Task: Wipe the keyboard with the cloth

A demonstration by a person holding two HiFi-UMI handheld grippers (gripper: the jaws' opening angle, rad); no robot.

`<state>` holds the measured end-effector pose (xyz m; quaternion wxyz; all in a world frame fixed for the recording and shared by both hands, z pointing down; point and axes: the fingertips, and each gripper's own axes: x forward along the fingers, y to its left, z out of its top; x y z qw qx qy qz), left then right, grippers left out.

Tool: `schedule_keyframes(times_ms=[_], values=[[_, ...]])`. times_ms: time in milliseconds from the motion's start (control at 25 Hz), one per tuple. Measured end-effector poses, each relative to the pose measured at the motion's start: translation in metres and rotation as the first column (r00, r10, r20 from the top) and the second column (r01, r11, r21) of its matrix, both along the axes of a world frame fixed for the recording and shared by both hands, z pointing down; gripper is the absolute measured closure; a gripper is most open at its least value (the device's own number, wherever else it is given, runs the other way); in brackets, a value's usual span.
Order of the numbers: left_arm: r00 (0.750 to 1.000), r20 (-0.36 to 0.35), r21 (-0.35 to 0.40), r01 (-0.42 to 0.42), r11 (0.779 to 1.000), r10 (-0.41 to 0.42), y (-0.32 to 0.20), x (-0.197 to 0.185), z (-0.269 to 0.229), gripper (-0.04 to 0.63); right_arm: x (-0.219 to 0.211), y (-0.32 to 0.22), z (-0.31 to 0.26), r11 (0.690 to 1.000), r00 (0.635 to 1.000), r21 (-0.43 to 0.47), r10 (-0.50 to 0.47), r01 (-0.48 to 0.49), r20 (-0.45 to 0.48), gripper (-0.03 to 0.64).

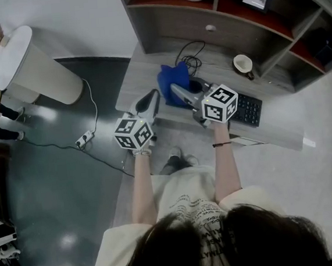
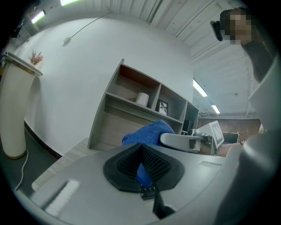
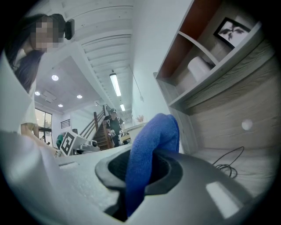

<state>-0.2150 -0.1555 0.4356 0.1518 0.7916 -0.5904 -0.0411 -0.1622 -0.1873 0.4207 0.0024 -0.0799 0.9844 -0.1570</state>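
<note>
A blue cloth (image 1: 171, 79) hangs above the desk (image 1: 148, 67), left of the black keyboard (image 1: 249, 110). My right gripper (image 1: 178, 91) is shut on it: in the right gripper view the cloth (image 3: 153, 136) runs up between the jaws of that gripper (image 3: 147, 154) and folds over the tips. My left gripper (image 1: 153, 99) is at the cloth's left edge. In the left gripper view its pads meet at the tips of the left gripper (image 2: 141, 147), with a strip of blue cloth (image 2: 147, 132) pinched between them. The keyboard lies under and right of the right marker cube.
A black cable (image 1: 190, 54) coils on the desk behind the cloth. A white bowl (image 1: 242, 63) sits at the back right. Shelves (image 1: 224, 7) with a paper roll and a picture frame rise behind. A round white table (image 1: 13, 62) stands left, and a power strip (image 1: 85, 138) lies on the floor.
</note>
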Motion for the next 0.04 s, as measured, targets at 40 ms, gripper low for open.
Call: schedule_keyframes(times_ms=[40], values=[[1.0,0.001,0.002,0.001,1.0,-0.001,0.0002,0.0004,-0.0004,0.591,0.0006,0.0002,-0.0005,1.0,1.0,0.002,0.001,-0.001,0.002,0.558]])
